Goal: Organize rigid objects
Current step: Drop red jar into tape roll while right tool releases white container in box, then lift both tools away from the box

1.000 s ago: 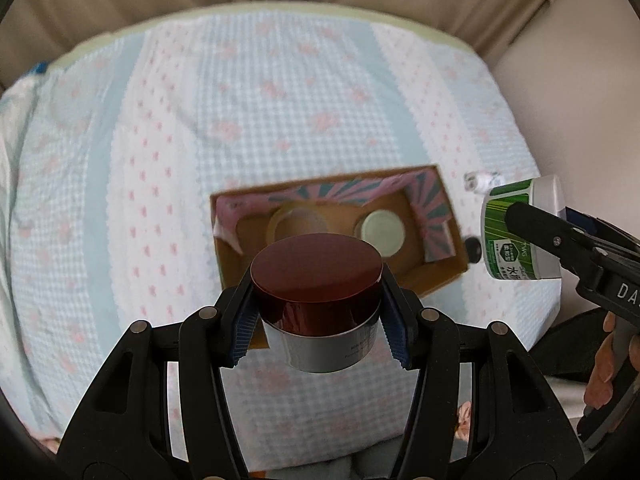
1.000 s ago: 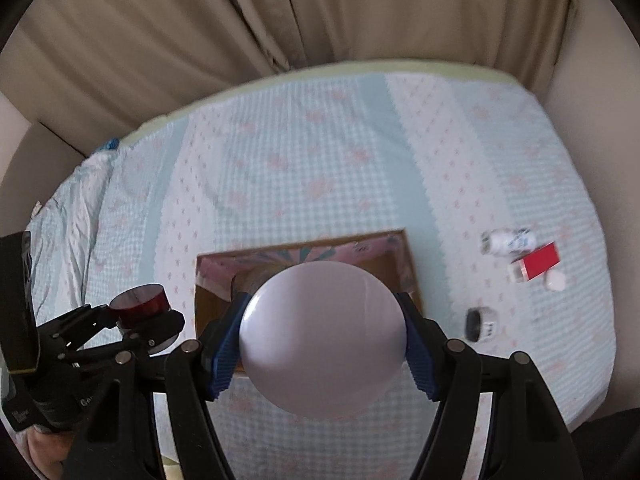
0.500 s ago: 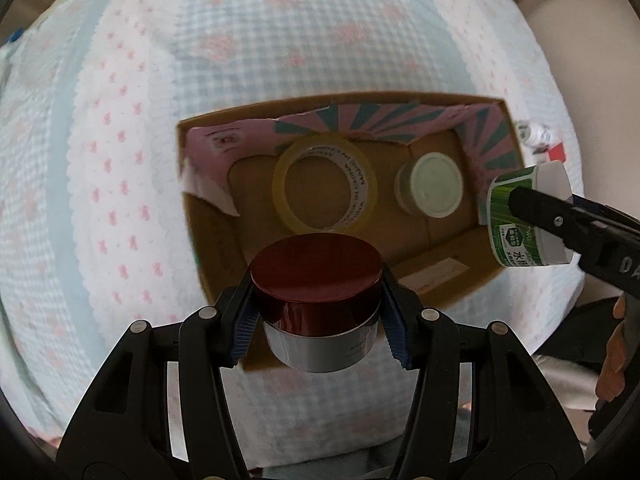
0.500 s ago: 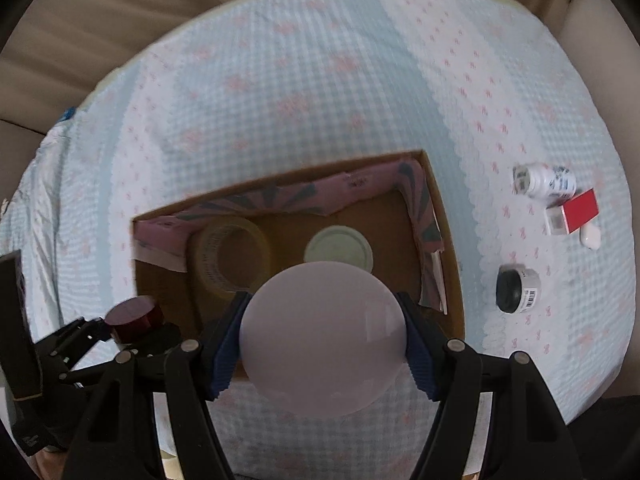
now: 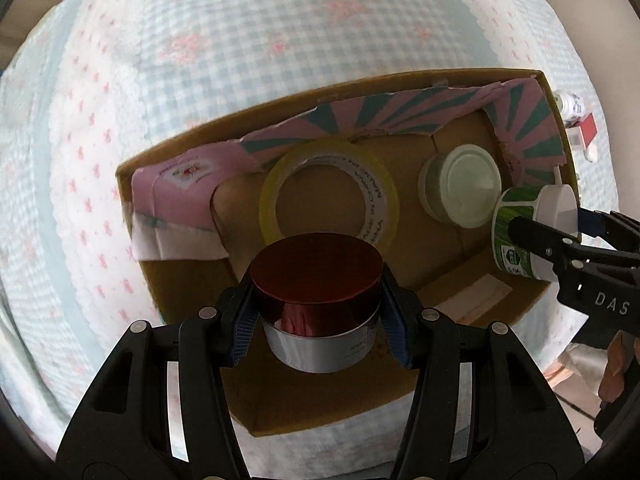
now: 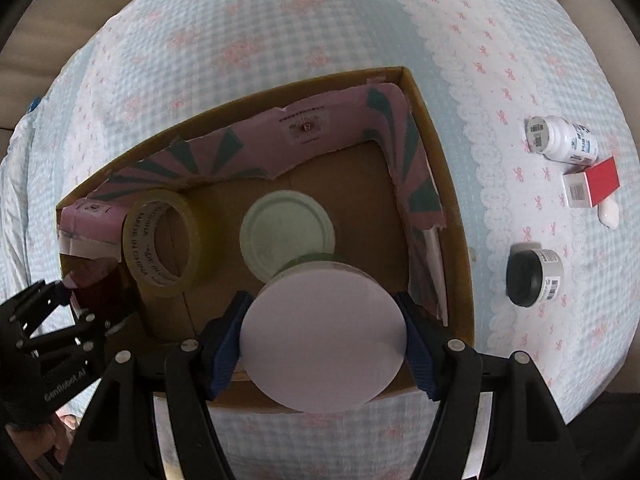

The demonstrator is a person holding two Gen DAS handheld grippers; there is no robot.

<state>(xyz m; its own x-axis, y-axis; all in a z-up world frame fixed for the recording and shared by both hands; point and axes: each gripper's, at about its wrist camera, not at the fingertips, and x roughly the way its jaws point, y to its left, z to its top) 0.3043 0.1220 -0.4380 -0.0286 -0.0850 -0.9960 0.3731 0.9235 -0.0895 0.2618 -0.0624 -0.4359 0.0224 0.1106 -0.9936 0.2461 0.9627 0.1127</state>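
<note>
Both jars now lower over box (image 5: 520, 312): left gripper (image 5: 316, 322) clamping red-lidded jar (image 5: 316, 280), right gripper (image 6: 324, 336) white-lidded jar (image 6: 324, 340).

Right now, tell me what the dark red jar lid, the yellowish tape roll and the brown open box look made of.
Dark red jar lid: glossy, mirror-like reflections; probably metallised plastic or metal.
Yellowish tape roll: translucent plastic film on a printed white core, likely card.
Brown open box: matte cardboard, thin raw edges, with pink-and-teal printed paper on the inner walls, torn in places.
</note>
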